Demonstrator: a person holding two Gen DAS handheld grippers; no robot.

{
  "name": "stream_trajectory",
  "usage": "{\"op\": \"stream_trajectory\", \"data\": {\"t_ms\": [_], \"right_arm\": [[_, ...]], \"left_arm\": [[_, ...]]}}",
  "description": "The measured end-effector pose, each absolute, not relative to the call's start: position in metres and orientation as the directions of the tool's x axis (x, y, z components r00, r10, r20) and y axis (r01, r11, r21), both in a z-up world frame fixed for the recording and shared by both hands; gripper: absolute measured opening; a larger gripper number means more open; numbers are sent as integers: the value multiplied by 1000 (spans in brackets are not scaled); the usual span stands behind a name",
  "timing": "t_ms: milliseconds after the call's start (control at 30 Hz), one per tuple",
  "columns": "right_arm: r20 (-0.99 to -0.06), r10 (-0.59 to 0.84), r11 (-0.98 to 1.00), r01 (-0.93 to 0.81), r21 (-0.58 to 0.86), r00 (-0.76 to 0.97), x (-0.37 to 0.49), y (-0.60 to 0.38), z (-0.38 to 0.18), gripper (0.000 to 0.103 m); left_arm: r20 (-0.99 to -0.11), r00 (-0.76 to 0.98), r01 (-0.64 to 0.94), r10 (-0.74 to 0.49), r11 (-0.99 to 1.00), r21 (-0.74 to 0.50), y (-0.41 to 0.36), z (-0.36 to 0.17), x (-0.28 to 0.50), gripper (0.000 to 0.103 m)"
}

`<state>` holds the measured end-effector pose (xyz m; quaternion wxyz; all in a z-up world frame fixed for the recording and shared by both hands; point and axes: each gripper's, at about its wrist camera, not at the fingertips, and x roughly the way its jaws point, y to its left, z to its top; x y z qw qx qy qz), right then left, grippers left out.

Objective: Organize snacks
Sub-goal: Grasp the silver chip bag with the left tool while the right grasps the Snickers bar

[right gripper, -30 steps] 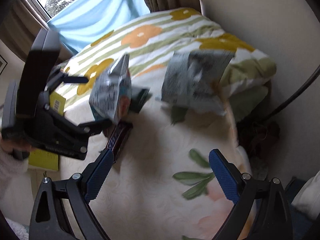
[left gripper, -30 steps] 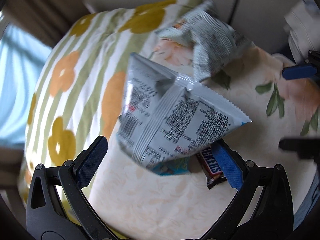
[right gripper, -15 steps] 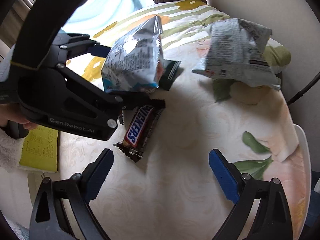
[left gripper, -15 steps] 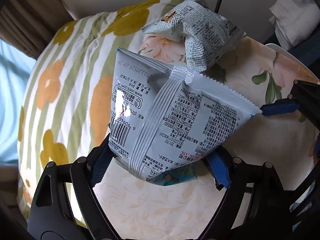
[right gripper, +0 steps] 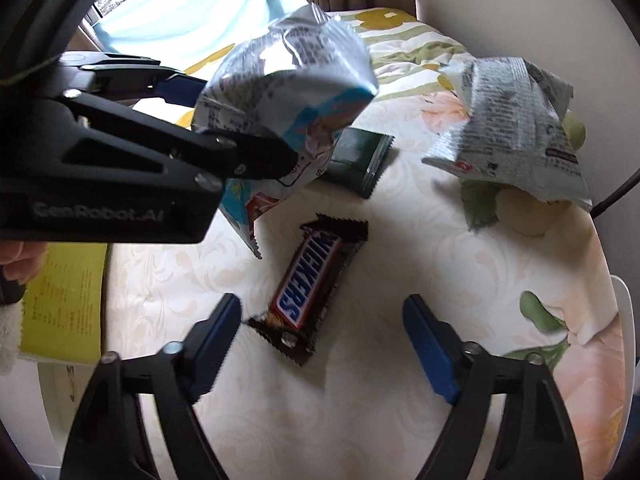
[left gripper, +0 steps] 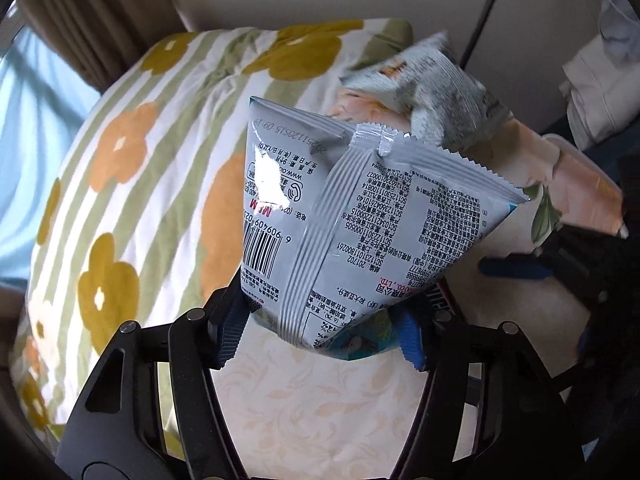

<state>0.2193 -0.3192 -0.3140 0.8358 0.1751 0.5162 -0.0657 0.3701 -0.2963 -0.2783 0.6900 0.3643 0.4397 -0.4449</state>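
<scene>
Lying unhidden rightward: Snickers bar (right gripper: 310,286)

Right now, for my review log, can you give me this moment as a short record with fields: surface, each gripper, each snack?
surface: floral cloth
left gripper: shut on silver chip bag, held above the cloth
right gripper: open, empty, fingers either side of the near end of the Snickers bar
Snickers bar: lying flat on the cloth
second silver bag: at the far right, beside the striped pillow
dark green packet: flat, behind the Snickers bar
</scene>
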Motion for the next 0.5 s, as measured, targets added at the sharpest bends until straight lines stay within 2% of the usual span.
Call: {"op": "stream_trajectory", "data": {"t_ms": [200, 300, 400, 500], "right_arm": [[-878, 32, 939, 286, 189, 477, 230, -311, -317, 63], [-876, 8, 946, 280, 163, 482, 234, -308, -317, 52], [-878, -20, 953, 274, 128, 479, 237, -307, -317, 34], [-875, -2, 954, 262, 142, 483, 239, -308, -318, 31]], "left_arm": [[-922, 235, 911, -308, 400, 99, -288, -268, 377, 60], [-923, 237, 903, -301, 418, 96, -285, -267, 379, 60], [-924, 244, 896, -293, 432, 100, -283, -268, 378, 60], [-924, 248, 891, -291, 442, 100, -281, -268, 377, 60]]}}
